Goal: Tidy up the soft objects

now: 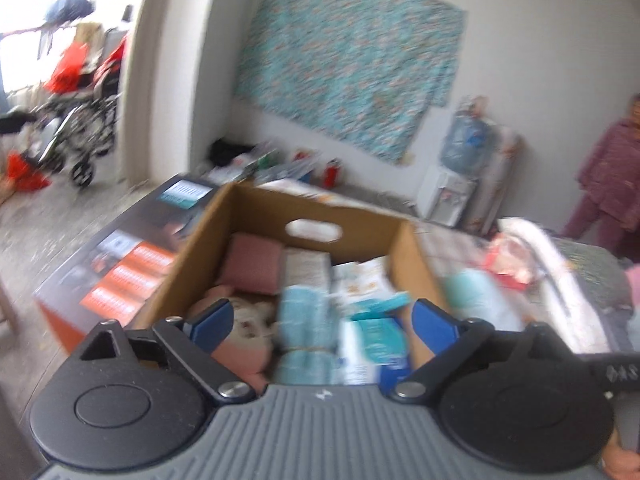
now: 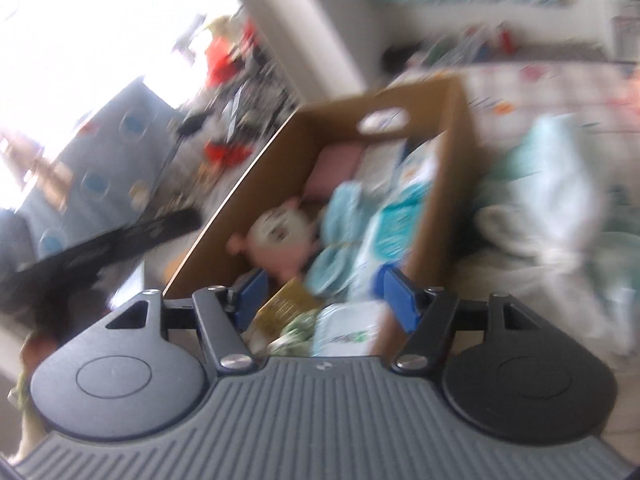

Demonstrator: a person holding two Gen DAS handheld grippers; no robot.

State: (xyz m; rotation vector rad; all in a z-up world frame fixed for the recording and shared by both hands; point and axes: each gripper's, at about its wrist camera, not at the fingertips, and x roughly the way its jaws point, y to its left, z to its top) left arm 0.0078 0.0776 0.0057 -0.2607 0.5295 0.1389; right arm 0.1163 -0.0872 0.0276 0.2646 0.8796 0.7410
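- Bed point(image 1: 460, 248) with a patterned cover, carrying the cardboard box and, past the box's right wall, a loose pile of pale cloths point(image 2: 560, 184).
- Cardboard box point(image 1: 404, 256), open-topped, oval handle hole in the far wall.
- In the box's far left corner, a folded pink cloth point(image 1: 252, 264).
- Down the middle, a rolled teal towel point(image 1: 306, 320) tied with a band; beside it, toward the right wall, white-and-teal packets point(image 1: 374, 338).
- Along the left wall, a pink doll point(image 2: 280, 236) lying face up.
- Left gripper point(image 1: 322, 320) above the box's near edge, jaws spread wide, nothing between them.
- Right gripper point(image 2: 324, 300) likewise over the near edge, jaws apart, gripping nothing; views blurred.
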